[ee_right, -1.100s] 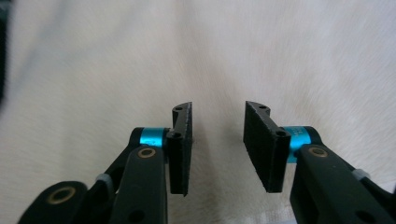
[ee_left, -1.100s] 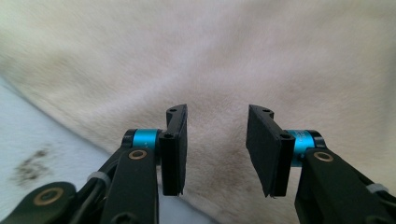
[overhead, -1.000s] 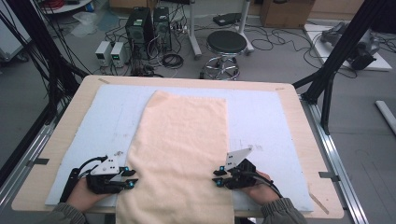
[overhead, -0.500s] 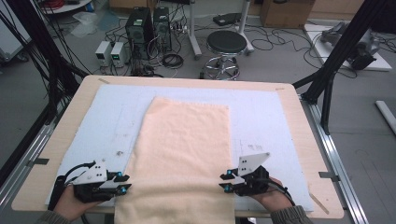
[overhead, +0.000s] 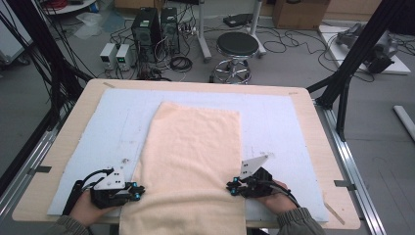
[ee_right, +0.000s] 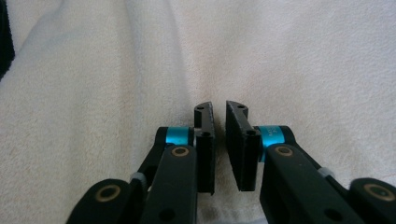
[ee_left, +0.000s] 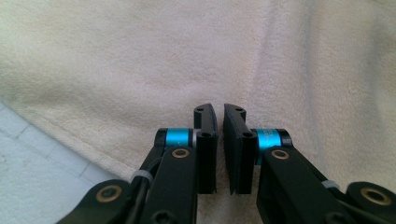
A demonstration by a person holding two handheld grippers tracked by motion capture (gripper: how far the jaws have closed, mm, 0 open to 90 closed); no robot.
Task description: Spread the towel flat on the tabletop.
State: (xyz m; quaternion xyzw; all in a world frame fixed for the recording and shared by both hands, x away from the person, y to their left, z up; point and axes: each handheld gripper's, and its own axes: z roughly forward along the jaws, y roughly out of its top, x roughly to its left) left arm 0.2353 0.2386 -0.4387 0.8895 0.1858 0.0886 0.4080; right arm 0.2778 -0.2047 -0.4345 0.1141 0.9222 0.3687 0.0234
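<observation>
A peach towel (overhead: 191, 161) lies flat along the middle of the table, its near end hanging over the front edge. My left gripper (overhead: 138, 191) is at the towel's left edge near the front, and my right gripper (overhead: 230, 187) is at its right edge. Both pairs of jaws have just been closing. In the left gripper view the left gripper (ee_left: 219, 109) has its jaws nearly together, with a crease of towel (ee_left: 140, 56) running up from the tips. The right gripper (ee_right: 219, 107) stands the same way on the towel (ee_right: 280, 56), cloth puckered at its tips.
A pale blue mat (overhead: 117, 117) covers the wooden table (overhead: 73, 112) under the towel; a strip of the mat (ee_left: 28, 163) shows beside the towel's hem. Beyond the far edge stand a stool (overhead: 237, 46), computer cases (overhead: 151, 24) and cables. Black frame legs flank the table.
The towel has settled flatter and narrower. Both grippers drew outward off its edges half a second ago and have come back in onto them with jaws closed.
</observation>
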